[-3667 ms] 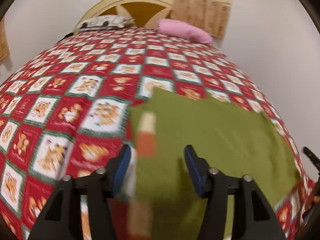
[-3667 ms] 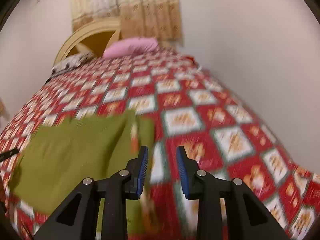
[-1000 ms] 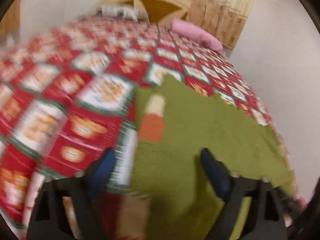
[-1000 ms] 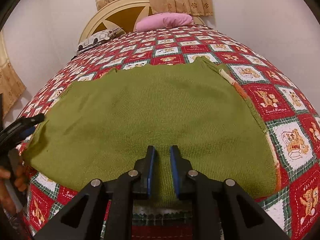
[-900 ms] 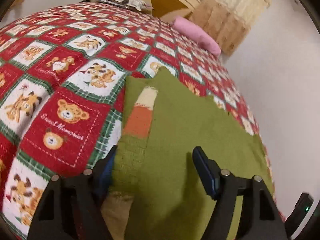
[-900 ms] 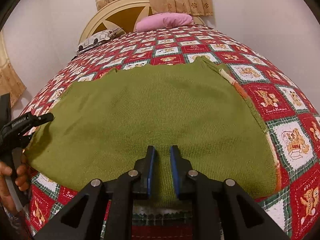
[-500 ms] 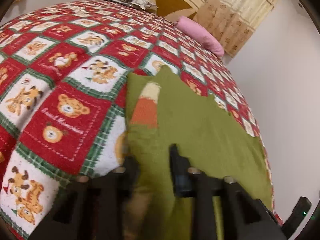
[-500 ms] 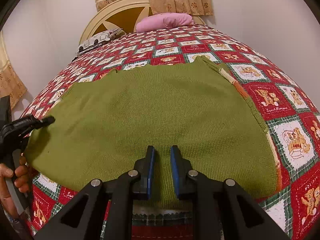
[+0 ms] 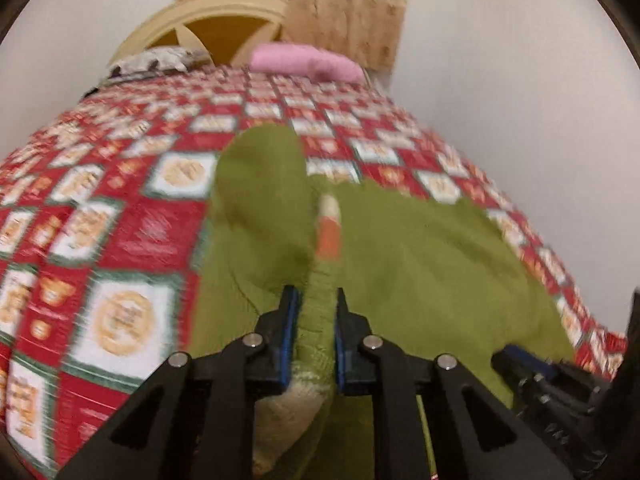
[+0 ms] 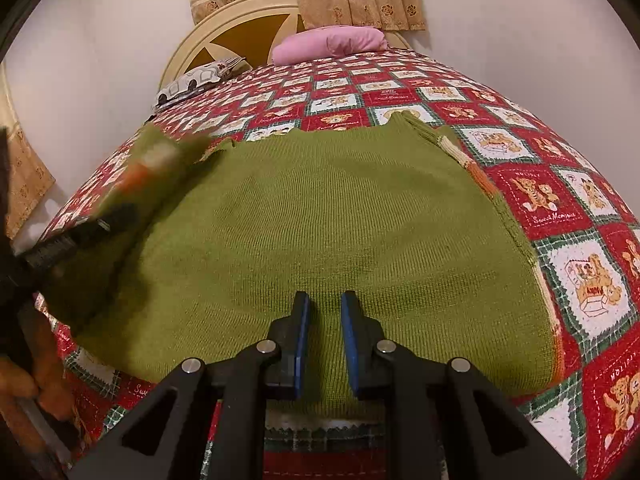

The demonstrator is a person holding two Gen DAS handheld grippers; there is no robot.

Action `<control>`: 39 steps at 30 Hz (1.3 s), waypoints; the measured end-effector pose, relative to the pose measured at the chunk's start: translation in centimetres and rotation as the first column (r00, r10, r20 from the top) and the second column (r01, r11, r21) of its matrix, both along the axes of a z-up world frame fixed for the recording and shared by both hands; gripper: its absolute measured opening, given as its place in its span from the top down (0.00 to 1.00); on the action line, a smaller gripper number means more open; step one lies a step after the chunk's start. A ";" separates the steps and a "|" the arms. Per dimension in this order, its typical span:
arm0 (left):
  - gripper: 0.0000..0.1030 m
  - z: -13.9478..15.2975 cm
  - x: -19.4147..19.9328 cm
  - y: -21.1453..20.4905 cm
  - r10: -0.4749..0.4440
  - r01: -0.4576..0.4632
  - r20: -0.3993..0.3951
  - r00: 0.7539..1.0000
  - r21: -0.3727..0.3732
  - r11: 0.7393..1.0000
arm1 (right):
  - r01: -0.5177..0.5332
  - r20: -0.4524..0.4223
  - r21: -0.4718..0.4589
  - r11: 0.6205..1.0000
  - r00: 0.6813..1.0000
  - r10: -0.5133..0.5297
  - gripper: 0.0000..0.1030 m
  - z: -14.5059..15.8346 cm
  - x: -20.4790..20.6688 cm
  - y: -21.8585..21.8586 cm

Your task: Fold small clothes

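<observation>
Item: green knitted sweater [image 10: 328, 232], spread flat across the near part of the bed [image 10: 560, 216], its hem at the near edge and its neck toward the headboard [image 10: 240, 36]. Your left gripper [image 9: 313, 312] now has its jaws closing on the garment's left sleeve [image 9: 320, 276], with the knit bunched between the pads; a second ago those jaws stood wide apart over the flat sleeve. That sleeve, which lay along the sweater's left side before, is now lifted off the bedspread and drawn inward over the body, its orange-and-cream cuff band [image 9: 329, 232] standing on edge and a rounded fold of green cloth rising just behind the fingers. In the right wrist view the same sleeve shows as a blurred raised strip at the sweater's left edge, with your left gripper [image 10: 116, 216] on it. Your right gripper [image 10: 323, 312] holds where it was, its fingers drawn near together over the hem; whether they nip the knit you cannot tell from here. The opposite sleeve [image 10: 464, 156] lies folded along the right edge, unchanged. Pink pillow [image 10: 332, 44] and patterned pillow [image 10: 196, 80] remain at the far end.
</observation>
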State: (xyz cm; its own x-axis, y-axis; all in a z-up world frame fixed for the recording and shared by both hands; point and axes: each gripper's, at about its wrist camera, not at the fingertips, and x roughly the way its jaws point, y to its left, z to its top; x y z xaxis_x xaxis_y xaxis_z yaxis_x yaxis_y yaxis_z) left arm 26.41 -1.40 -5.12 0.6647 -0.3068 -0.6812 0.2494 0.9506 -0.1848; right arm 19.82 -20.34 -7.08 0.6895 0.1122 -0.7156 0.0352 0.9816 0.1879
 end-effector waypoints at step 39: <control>0.84 -0.2 -0.6 0.6 -0.006 0.009 0.027 1.000 -0.096 0.995 | -0.312 -0.063 0.262 0.913 0.939 0.339 0.40 1.3 16.5 9.3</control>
